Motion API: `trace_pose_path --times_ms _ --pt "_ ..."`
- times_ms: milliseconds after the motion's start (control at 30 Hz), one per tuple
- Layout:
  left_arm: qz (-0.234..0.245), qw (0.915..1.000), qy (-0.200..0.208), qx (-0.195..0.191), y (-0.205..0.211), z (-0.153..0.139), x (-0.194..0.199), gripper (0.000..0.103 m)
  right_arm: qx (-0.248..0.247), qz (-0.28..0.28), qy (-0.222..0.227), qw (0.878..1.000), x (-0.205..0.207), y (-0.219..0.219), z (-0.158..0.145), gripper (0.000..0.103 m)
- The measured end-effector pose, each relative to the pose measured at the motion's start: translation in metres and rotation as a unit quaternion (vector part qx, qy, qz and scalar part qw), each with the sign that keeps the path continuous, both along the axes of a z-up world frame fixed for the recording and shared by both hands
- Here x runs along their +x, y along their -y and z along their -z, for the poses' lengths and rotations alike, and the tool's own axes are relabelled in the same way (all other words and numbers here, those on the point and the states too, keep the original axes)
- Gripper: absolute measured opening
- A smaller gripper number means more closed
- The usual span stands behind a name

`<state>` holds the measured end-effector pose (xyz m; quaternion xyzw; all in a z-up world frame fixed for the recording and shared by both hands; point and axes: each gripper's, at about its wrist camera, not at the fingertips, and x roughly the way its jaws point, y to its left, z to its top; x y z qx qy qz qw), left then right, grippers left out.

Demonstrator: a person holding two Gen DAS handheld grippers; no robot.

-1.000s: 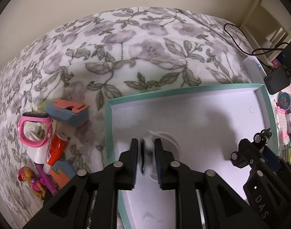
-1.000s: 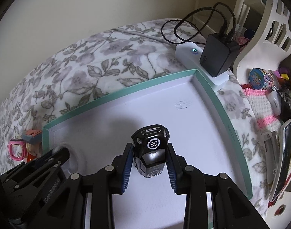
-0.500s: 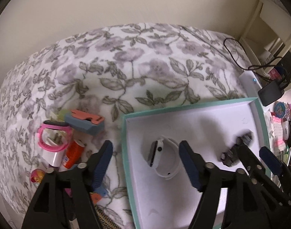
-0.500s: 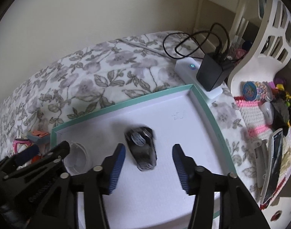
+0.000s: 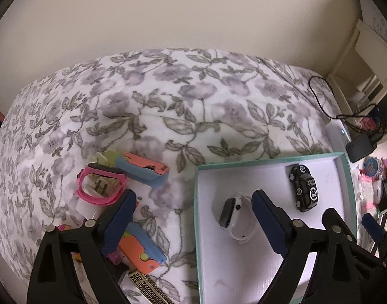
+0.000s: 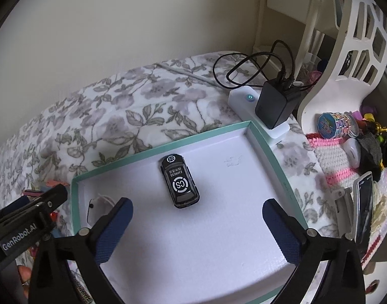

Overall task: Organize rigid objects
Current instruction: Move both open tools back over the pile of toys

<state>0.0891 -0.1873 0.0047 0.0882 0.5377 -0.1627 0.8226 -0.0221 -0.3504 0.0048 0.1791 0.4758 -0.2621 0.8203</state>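
Observation:
A teal-rimmed white box (image 5: 196, 202) (image 6: 269, 152) lies on the flowered bedspread. Inside it lie a white smartwatch with a dark face (image 5: 234, 215) and a black toy car (image 5: 303, 188) (image 6: 179, 183). My left gripper (image 5: 193, 217) hovers over the box's left wall with its jaws opening. The watch lies below and between its fingers, untouched. My right gripper (image 6: 197, 228) hangs above the box floor just short of the car, its jaws opening wide with nothing between them. In the right wrist view only the watch's strap (image 6: 99, 200) shows.
Left of the box lie a pink watch (image 5: 99, 187), two blue-and-orange toys (image 5: 145, 172) (image 5: 140, 248) and other small items. A power strip with a black charger (image 6: 269, 106) touches the box's far right corner. A white rack (image 6: 345, 50) and a phone (image 6: 363, 215) stand to the right.
Both grippers were shut, the left on the white watch and the right on the toy car. Both have opened and lifted, and the watch and car now lie loose in the box.

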Motion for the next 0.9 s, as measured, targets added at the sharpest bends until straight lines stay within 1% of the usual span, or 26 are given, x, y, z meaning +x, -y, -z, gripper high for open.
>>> trace_pose_path --times_ms 100,167,267,400,533,600,700,767,900 --pt "-0.011 0.9998 0.004 -0.015 -0.010 -0.003 0.002 0.098 0.011 0.004 0.015 1.000 -0.002 0.001 -0.003 0.103" --pt "-0.017 0.9995 0.010 -0.023 -0.018 -0.007 0.003 0.099 0.015 0.003 0.024 1.000 -0.003 -0.001 -0.005 0.103" --pt "-0.024 0.9990 0.019 -0.031 -0.031 -0.013 0.004 0.099 0.008 -0.009 0.039 0.999 -0.003 -0.008 -0.012 0.103" --pt "-0.042 0.9971 0.037 -0.052 -0.058 -0.028 0.004 0.099 -0.002 -0.036 0.071 0.997 -0.001 -0.024 -0.027 0.103" --pt "-0.064 0.9938 0.063 -0.065 -0.094 -0.048 0.004 0.099 0.000 -0.068 0.122 0.990 0.000 -0.046 -0.050 0.103" --pt "-0.075 0.9924 0.072 -0.065 -0.113 -0.056 0.003 0.099 0.005 -0.086 0.153 0.985 -0.001 -0.060 -0.062 0.103" --pt "-0.091 0.9903 0.085 -0.062 -0.138 -0.065 0.001 0.099 0.014 -0.112 0.180 0.977 0.000 -0.081 -0.072 0.103" --pt "-0.106 0.9878 0.096 -0.062 -0.156 -0.070 -0.002 0.099 0.020 -0.133 0.186 0.973 0.002 -0.098 -0.075 0.103" --pt "-0.131 0.9835 0.107 -0.064 -0.190 -0.075 -0.010 0.099 0.033 -0.176 0.168 0.969 0.010 -0.133 -0.068 0.103"
